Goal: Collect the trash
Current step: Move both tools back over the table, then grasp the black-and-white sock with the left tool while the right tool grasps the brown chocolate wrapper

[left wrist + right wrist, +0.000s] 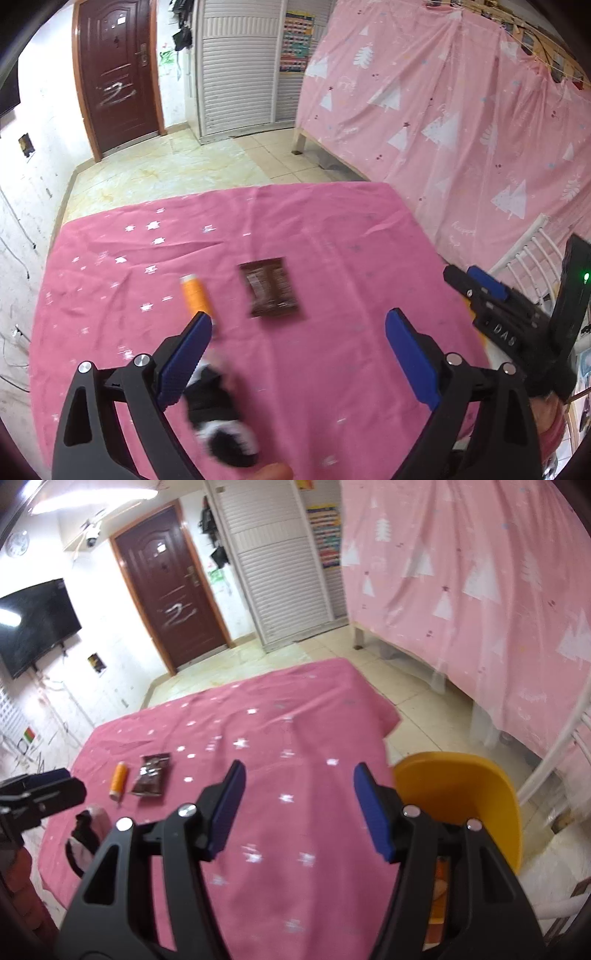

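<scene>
A brown snack wrapper [272, 288] lies flat on the pink star cloth [332, 369] that covers the table. An orange tube [195, 295] lies just left of it. A blurred black and white crumpled object [221, 417] lies nearer, by my left finger. My left gripper [299, 354] is open and empty above the cloth, short of the wrapper. My right gripper [299, 808] is open and empty over the cloth's right part. The wrapper [152, 775] and the tube [118, 775] show far left in the right wrist view. An orange bin [476, 805] stands at the table's right edge.
The right gripper's body [517, 317] shows at the right of the left wrist view. A pink curtain [480, 590] hangs over a bed frame on the right. A brown door [114, 74], a white slatted cupboard [236, 66] and tiled floor [424, 709] lie beyond the table.
</scene>
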`<state>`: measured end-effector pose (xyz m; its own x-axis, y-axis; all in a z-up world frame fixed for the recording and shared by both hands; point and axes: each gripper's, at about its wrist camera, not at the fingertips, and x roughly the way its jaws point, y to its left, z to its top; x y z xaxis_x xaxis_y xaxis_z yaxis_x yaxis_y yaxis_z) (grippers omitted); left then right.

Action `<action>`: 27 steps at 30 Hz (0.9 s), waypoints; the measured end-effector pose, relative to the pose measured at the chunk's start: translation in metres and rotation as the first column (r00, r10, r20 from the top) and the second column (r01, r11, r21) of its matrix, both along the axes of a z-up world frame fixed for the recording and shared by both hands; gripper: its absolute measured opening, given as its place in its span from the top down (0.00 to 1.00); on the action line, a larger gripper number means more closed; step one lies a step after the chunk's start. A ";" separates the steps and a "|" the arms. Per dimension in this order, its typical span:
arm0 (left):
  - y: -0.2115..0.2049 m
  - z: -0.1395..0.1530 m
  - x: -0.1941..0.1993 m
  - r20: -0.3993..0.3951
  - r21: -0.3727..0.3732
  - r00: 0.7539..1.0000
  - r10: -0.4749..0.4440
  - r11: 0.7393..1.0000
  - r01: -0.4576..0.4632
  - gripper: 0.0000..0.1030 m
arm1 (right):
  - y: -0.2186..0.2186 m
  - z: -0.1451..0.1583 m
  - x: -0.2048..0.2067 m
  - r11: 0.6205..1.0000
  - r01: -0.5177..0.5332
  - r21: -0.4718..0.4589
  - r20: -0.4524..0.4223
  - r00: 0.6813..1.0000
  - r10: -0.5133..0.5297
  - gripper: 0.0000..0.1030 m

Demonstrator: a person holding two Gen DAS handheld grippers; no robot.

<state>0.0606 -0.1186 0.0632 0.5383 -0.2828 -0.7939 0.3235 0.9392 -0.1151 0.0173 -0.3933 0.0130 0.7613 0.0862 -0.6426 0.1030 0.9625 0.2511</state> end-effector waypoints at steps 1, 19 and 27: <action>0.008 0.000 0.001 0.002 0.002 1.000 0.011 1.000 -0.011 0.14 | 0.007 0.001 0.002 1.000 -0.011 -0.005 -0.001 1.000 0.011 0.43; 0.085 -0.033 -0.003 -0.089 -0.055 0.994 0.059 0.996 -0.064 0.14 | 0.090 0.005 0.038 0.985 -0.155 -0.073 -0.049 0.987 0.152 0.41; 0.081 -0.051 -0.012 -0.113 -0.043 0.993 0.028 0.999 -0.033 0.14 | 0.112 0.001 0.050 0.975 -0.201 -0.095 -0.077 0.978 0.194 0.38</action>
